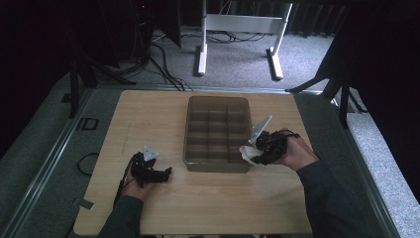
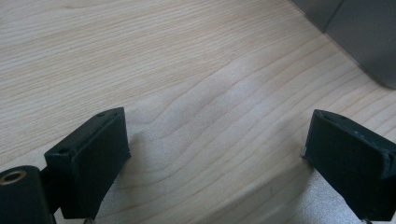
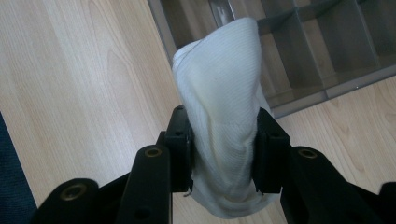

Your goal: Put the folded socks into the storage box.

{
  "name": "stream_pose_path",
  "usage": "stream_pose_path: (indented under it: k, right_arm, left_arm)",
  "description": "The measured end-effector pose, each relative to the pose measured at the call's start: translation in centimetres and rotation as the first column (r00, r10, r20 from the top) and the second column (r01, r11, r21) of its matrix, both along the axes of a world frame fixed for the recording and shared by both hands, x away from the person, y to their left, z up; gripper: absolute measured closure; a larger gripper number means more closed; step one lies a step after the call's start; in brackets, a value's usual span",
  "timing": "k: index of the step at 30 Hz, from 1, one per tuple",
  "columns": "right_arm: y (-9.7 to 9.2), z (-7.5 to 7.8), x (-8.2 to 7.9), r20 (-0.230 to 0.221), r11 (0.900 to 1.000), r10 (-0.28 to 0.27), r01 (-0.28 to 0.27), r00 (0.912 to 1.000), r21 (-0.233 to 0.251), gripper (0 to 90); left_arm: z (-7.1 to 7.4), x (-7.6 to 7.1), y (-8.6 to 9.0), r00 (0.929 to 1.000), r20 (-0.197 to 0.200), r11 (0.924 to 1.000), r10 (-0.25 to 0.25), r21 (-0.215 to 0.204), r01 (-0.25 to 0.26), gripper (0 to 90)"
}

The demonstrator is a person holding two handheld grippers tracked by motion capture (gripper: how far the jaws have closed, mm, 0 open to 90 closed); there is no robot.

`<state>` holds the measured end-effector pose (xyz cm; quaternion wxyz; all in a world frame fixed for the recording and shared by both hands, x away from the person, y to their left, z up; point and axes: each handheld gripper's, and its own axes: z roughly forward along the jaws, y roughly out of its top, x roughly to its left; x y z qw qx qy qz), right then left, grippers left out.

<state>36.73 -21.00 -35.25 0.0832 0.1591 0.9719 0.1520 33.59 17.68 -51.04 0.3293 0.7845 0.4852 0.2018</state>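
Light wood-grain worktop (image 1: 208,198) on grey carpet floor (image 1: 237,54), white metal desk frame (image 1: 237,29) behind, dark room. Grey plastic divided organiser tray (image 1: 189,129) mid-worktop, compartments look empty. Right gripper (image 1: 253,151) at tray's near right corner, fingers (image 3: 180,140) clamped on white ribbed rolled sock (image 3: 222,116); right gripper view shows its knit. Left gripper (image 1: 166,173) low over bare worktop, fingers (image 2: 93,158) wide apart, nothing between.

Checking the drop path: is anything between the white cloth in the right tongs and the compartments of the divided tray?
Nothing visible. The right tongs hold the white ribbed cloth at the near right corner of the grey divided tray, whose compartments look empty.
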Motion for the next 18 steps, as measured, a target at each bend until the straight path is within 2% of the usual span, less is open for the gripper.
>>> stream_pose_path:
  k: [18]
  right_arm:
    - [1.4,-0.7,1.1,-0.017,0.9998,0.018,-0.018,0.9997,-0.012,64.7]
  left_arm:
    - [0.0,0.0,0.0,1.0000,0.001,1.0000,-0.001,0.001,0.001,6.6]
